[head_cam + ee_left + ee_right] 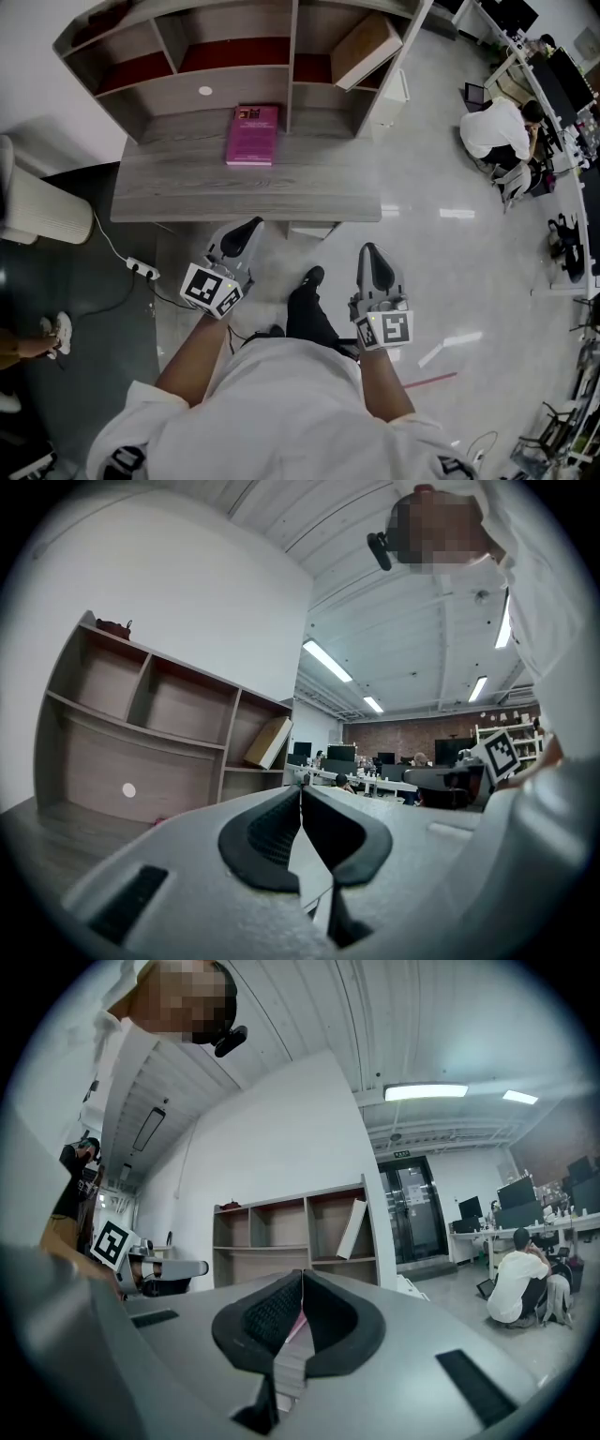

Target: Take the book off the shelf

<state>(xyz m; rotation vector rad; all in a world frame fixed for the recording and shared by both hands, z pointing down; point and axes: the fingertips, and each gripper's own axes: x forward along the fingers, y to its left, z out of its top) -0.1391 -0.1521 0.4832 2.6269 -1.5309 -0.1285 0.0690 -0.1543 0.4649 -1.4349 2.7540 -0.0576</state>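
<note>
Magenta rectangular book (pixel 252 134) lies flat on the grey wood-grain bench (pixel 187 197), half inside the bottom middle bay of the grey open shelf unit (pixel 225 80), just left of a divider. Both grippers hang apart from it, off the bench's near edge. The left gripper (pixel 251 228) has its jaws pressed together on nothing. The right gripper (pixel 368 248) is likewise closed and empty.

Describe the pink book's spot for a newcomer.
Find the grey desk with a shelf unit on it. The pink book lies flat on the desktop, left of the unit's upright divider; the other book, tan, leans in a right-hand compartment.
</note>
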